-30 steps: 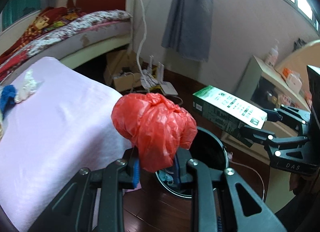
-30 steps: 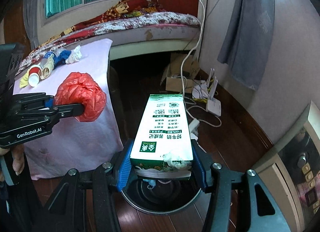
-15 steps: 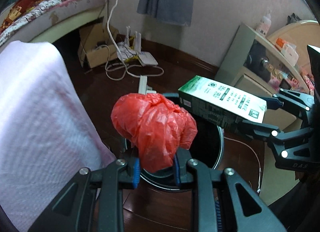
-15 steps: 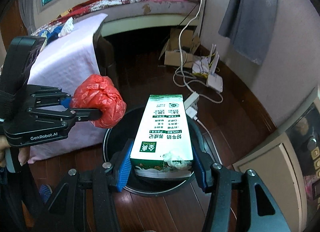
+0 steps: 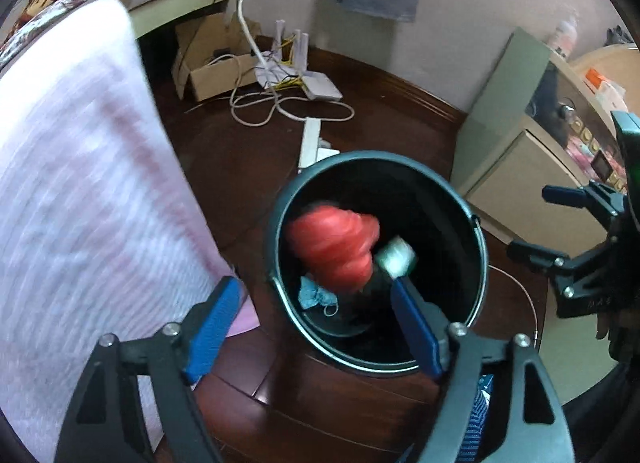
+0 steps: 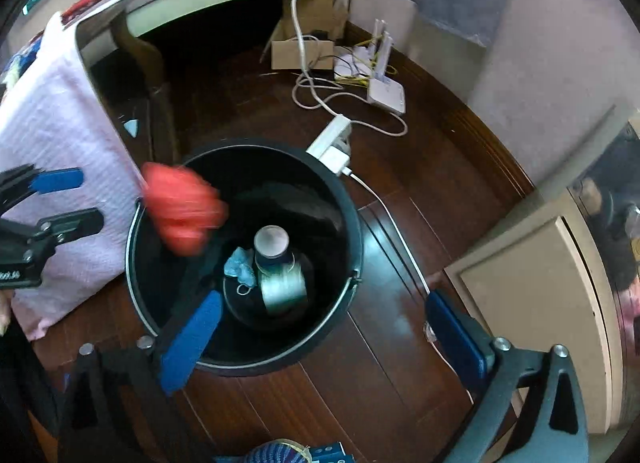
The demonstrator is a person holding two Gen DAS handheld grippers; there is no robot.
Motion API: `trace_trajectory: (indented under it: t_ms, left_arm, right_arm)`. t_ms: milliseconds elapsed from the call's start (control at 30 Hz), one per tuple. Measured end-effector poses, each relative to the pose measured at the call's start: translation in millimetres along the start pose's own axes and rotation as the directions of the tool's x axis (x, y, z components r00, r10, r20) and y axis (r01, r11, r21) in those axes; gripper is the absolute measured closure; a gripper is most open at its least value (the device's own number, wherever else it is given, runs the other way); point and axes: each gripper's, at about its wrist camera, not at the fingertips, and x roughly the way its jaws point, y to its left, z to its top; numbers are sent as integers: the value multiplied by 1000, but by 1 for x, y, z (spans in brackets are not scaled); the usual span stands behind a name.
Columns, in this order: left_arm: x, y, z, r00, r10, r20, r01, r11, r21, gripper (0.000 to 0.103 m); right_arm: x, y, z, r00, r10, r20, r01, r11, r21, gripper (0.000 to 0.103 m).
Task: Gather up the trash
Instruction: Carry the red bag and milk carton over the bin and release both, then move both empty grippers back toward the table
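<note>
A black bin (image 5: 472,223) stands on the dark wood floor; it also shows in the right wrist view (image 6: 352,223). The crumpled red plastic bag (image 5: 334,247) is blurred, falling at the bin's mouth, also seen in the right wrist view (image 6: 182,209). The green-and-white milk carton (image 6: 280,281) lies inside the bin, its end showing in the left wrist view (image 5: 396,257). A blue rag (image 6: 239,266) and a cup (image 6: 272,241) lie at the bottom. My left gripper (image 5: 316,323) is open above the bin's near rim. My right gripper (image 6: 324,337) is open over the bin.
A pink-covered table (image 5: 80,191) stands left of the bin. A beige cabinet (image 5: 532,191) stands to the right. A power strip (image 6: 332,143), white cables, a router (image 6: 386,93) and a cardboard box (image 5: 216,71) lie on the floor behind the bin, before the bed.
Both grippers have opened over the bin. The red bag has left my left gripper and is dropping. The milk carton has left my right gripper and lies in the bin.
</note>
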Motion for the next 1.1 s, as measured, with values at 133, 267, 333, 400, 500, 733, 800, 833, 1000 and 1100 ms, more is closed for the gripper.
trace_trajectory:
  t_ms: [133, 267, 333, 400, 500, 733, 800, 833, 1000, 1100]
  left_arm:
    - [-2, 4, -3, 1000, 16, 8, -16, 1000, -10, 23]
    - [-6, 4, -4, 999, 32, 23, -32, 999, -10, 19]
    - [-8, 3, -2, 998, 52, 34, -51, 999, -12, 8]
    - [-12, 6, -2, 997, 59, 47, -58, 998, -17, 8]
    - [-21, 8, -3, 995, 71, 65, -69, 997, -22, 6]
    - [-42, 8, -1, 991, 91, 101, -89, 996, -25, 1]
    - [-48, 8, -1, 989, 95, 111, -93, 995, -24, 1]
    - [-52, 7, -1, 988, 97, 118, -95, 995, -24, 1]
    - [-75, 14, -3, 980, 118, 158, -114, 993, -35, 1]
    - [-89, 21, -5, 974, 137, 180, -129, 990, -57, 1]
  right_arm:
    - [-2, 3, 1, 1000, -4, 2, 4, 1000, 2, 0]
    - [-9, 11, 3, 1000, -3, 13, 4, 1000, -10, 0]
    - [-11, 13, 5, 1000, -5, 20, 5, 1000, -13, 0]
    - [-11, 14, 7, 1000, -6, 27, 6, 1000, -18, 0]
    - [-17, 16, 8, 999, -2, 41, 3, 1000, -21, 0]
    - [-34, 29, 13, 997, 12, 75, -9, 999, -42, 0]
    - [-39, 33, 15, 996, 18, 86, -14, 999, -49, 0]
    - [-41, 35, 15, 996, 19, 90, -15, 999, -50, 0]
    - [-58, 44, 26, 990, 41, 136, -34, 998, -53, 0]
    - [-67, 53, 31, 986, 53, 158, -43, 997, -64, 0]
